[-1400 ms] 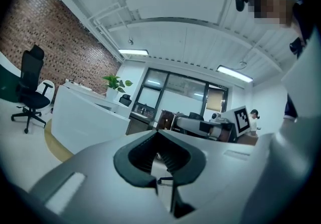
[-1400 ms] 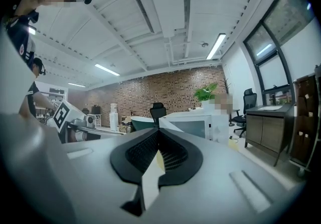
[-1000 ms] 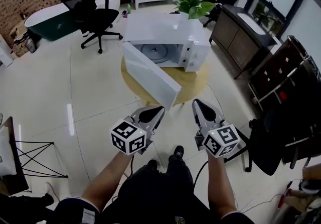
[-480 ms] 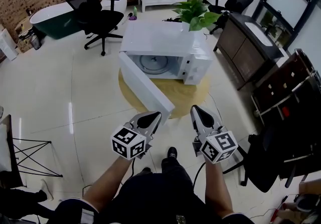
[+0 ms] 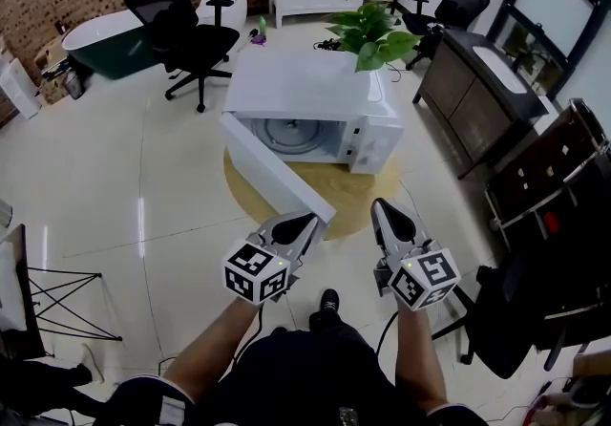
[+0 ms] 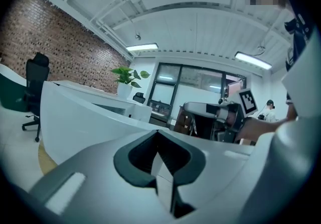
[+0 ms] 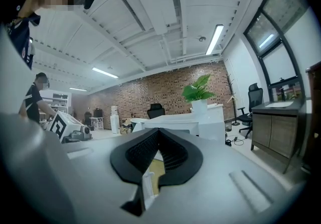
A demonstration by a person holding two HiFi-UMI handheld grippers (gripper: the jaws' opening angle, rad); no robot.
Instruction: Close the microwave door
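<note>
Nearer microwave door, left tongs and right tongs hang closed, empty.

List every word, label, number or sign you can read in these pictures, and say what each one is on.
No readable text anywhere in these views.
Control panel of the microwave: small dark marks, too small to read.
Left gripper and right gripper: black-and-white square marker patterns only, no letters or digits.
</note>
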